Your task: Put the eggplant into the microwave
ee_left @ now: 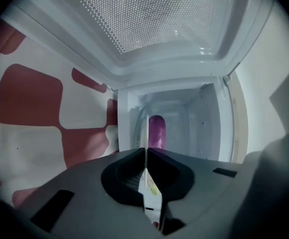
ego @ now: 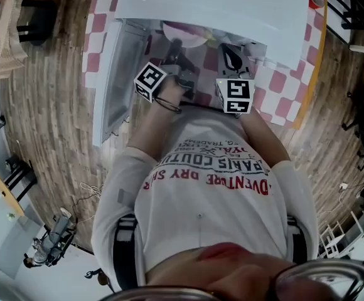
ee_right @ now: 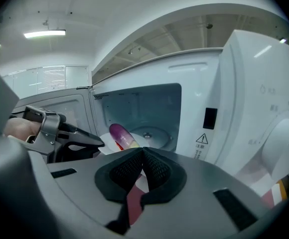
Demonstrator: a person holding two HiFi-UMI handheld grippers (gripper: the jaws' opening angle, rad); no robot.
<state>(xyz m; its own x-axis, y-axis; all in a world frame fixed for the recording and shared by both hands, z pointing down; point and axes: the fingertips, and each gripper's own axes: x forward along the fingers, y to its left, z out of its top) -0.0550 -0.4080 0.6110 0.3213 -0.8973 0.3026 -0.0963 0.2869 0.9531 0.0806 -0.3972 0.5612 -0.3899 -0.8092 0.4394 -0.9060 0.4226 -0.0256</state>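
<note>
Eggplant lies on a plate pinched at the rim by the left gripper, just ahead of those jaws with its long axis pointing away into the open microwave, while the right gripper, pressed together and empty, has it ahead and slightly left, less near.

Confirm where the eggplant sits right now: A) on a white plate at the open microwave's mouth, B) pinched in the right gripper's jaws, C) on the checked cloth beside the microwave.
A: the right gripper view shows the eggplant lying on a white plate in the open microwave's mouth.
</note>
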